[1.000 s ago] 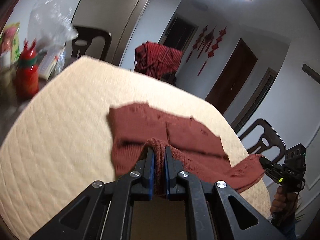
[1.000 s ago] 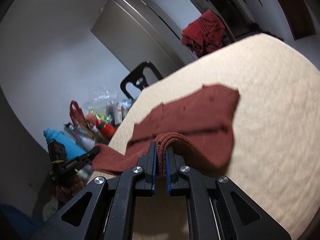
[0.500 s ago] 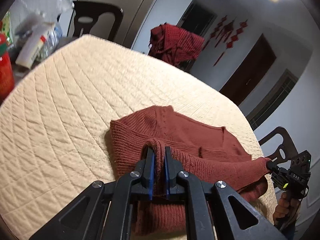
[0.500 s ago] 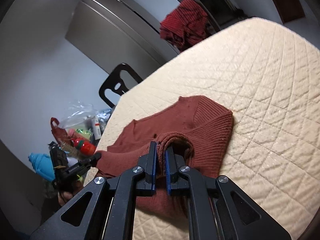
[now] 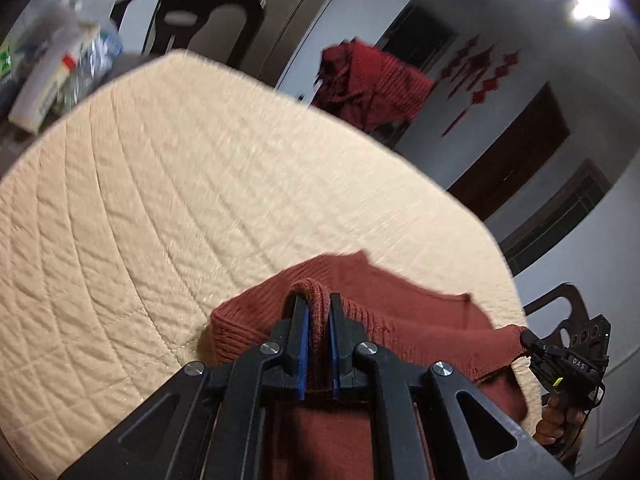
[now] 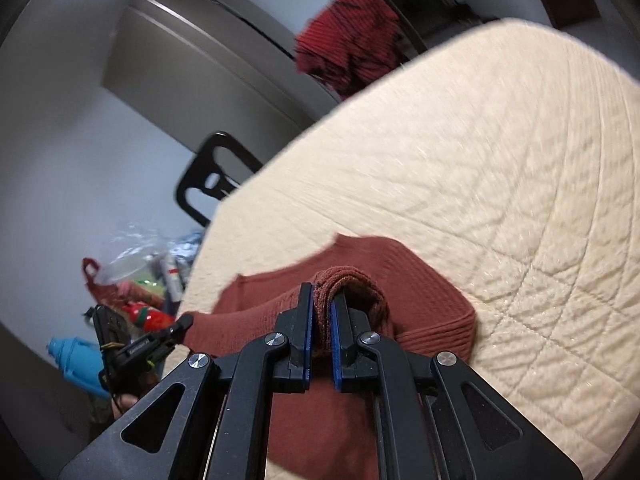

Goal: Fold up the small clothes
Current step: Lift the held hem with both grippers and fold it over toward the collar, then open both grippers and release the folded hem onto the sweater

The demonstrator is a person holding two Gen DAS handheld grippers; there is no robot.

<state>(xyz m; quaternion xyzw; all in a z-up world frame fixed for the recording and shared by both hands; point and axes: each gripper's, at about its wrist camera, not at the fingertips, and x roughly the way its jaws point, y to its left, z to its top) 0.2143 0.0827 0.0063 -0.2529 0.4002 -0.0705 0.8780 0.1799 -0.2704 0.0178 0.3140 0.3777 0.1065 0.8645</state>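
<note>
Landmark: cream quilted table cover [image 5: 168, 184], seen from both wrist views.

Left wrist view, left to right:
- Clutter of plastic packaging [image 5: 52, 76] beyond the cover's far left edge, blurred.
- Black chair [image 5: 200, 12] behind the cover's far edge.
- Left gripper [image 5: 316, 312], fingers clamped on a raised fold of the rust-red knit sweater [image 5: 420, 320]; blue pads press the fold from both sides.
- Sweater lies on the cover's near right part, its body spreading away from the fold towards the right edge.
- Red striped cloth [image 5: 368, 80] draped on something behind the cover's far edge.
- Right gripper [image 5: 528, 338] at the cover's near right edge, tips pinched on the sweater's right end; the holding hand [image 5: 560, 416] is below it.

Right wrist view, left to right:
- Blue bottle [image 6: 76, 364] and bagged goods [image 6: 136, 280] off the cover's left edge.
- Left gripper [image 6: 185, 322] at the cover's near left edge, tips closed on the sweater's [image 6: 420, 276] left end.
- Black chair [image 6: 216, 176] behind the cover's left edge.
- Right gripper [image 6: 322, 312], fingers clamped on a bunched fold of the sweater.
- Red striped cloth [image 6: 352, 32] beyond the cover's [image 6: 500, 160] far edge.
</note>
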